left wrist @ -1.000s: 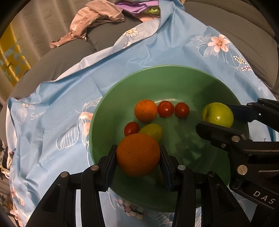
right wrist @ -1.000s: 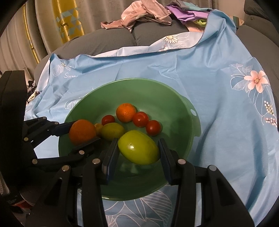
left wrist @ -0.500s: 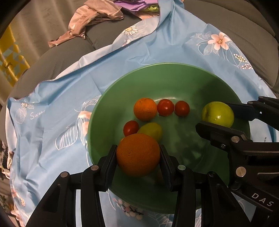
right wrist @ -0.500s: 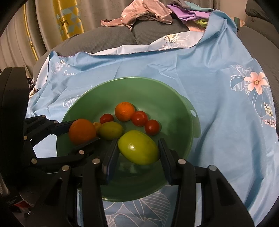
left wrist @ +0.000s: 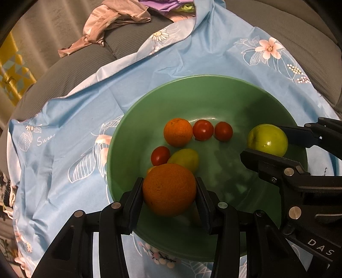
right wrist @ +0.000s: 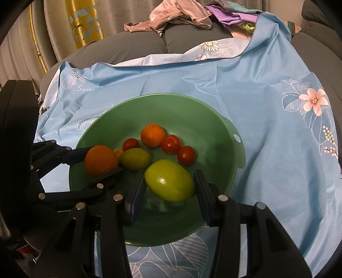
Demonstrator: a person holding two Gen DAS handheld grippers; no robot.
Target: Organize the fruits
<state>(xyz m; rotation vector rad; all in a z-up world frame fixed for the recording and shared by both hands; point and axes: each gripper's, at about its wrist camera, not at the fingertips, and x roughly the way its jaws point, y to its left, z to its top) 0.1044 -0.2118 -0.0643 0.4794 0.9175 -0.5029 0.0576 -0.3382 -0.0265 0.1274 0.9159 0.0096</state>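
Note:
A green bowl [left wrist: 213, 92] sits on a blue floral cloth; it also shows in the right wrist view [right wrist: 215, 119]. My left gripper [left wrist: 169, 190] is shut on a large orange [left wrist: 169, 189] over the bowl's near left side. My right gripper [right wrist: 170, 181] is shut on a green fruit [right wrist: 170, 180] over the bowl's near side; the same fruit shows in the left wrist view [left wrist: 267, 140]. In the bowl lie a small orange [left wrist: 177, 132], three red tomatoes [left wrist: 203, 130], and a yellow-green fruit [left wrist: 183, 159].
The blue floral cloth [left wrist: 64, 132] covers a grey sofa [left wrist: 70, 64]. Crumpled clothes [right wrist: 177, 15] lie on the sofa behind. A yellow patterned panel [right wrist: 85, 21] stands at the far left.
Both grippers keep hold of their fruit. The bowl sits slightly lower and closer in both views; the grippers have shifted only a little over it.

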